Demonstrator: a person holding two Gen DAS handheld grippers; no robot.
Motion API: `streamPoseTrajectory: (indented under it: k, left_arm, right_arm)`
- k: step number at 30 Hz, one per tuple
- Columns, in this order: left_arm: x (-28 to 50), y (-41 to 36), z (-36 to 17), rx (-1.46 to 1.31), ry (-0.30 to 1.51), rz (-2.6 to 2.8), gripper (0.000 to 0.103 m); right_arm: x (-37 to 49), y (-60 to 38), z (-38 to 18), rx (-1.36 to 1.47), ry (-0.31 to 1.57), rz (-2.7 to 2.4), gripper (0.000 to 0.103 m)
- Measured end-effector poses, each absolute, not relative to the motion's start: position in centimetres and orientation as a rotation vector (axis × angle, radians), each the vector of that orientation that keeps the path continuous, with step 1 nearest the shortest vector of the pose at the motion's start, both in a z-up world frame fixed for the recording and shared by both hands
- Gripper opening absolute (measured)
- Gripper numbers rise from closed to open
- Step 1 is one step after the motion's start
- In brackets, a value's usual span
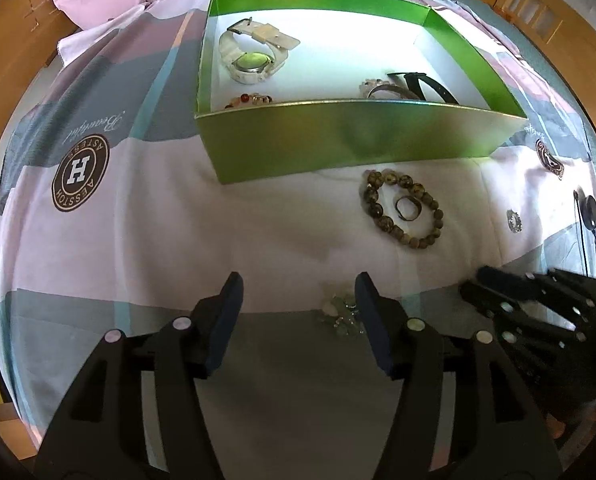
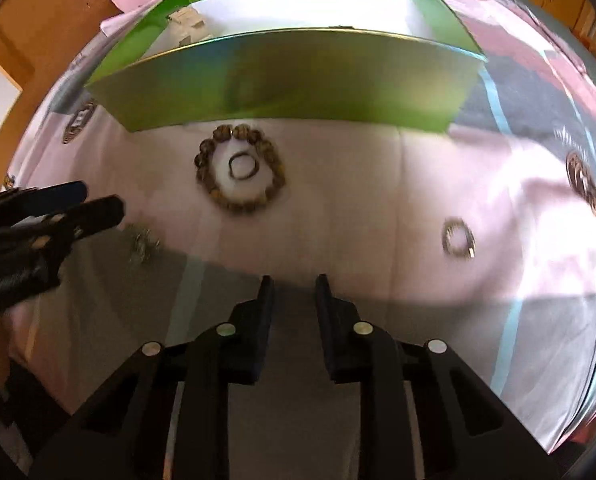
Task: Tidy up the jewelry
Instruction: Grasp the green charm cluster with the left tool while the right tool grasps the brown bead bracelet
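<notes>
Your left gripper (image 1: 298, 304) hangs spread wide over a pale green cluster (image 1: 340, 314) on the bedspread (image 1: 137, 240), with the green box (image 1: 338, 140) beyond.

The cluster lies just inside your right-hand finger (image 1: 368, 300), off centre between the jaws, so you would likely shift right before pinching; it looks roughly round, with no clear long axis; your left gripper is much the nearer, the right gripper (image 2: 293, 292) standing narrowly parted, empty and well apart; a bead bracelet (image 1: 404, 206) circling a ring (image 1: 408, 208) lies near the box's front wall; a small sparkly ring (image 2: 458, 238) sits further right; a white watch (image 1: 253, 56) already lies boxed; the bedspread badge (image 1: 81, 174) shows a large "H" with "AESSION", and script beside it reads "Beautiful".
</notes>
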State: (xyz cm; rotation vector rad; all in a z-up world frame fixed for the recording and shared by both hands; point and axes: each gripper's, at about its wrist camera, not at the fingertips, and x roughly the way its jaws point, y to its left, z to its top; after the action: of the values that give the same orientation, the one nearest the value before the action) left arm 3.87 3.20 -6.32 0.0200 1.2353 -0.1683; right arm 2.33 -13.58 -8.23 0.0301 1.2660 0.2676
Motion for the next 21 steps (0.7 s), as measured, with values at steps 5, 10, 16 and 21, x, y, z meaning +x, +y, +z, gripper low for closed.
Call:
streamPoseTrajectory:
  k: [5, 10, 16, 21]
  left_arm:
    - [3.8, 2.7, -6.9, 0.040, 1.254, -0.170, 0.060]
    - [3.5, 2.4, -7.3, 0.064, 1.265, -0.177, 0.061]
    - [3.5, 2.3, -7.7, 0.080, 1.273, -0.170, 0.063]
    - [3.1, 2.1, -7.8, 0.094, 1.275, -0.182, 0.063]
  right_arm:
    - [4.3, -12.9, -6.8, 0.078, 1.189, 0.231, 0.024]
    - [7.3, -10.5, -8.4, -0.011, 1.209, 0.196, 0.025]
    - [5.9, -9.7, -9.2, -0.094, 1.228, 0.222, 0.012]
    - [2.8, -11.9, -8.7, -0.054, 1.270, 0.251, 0.010]
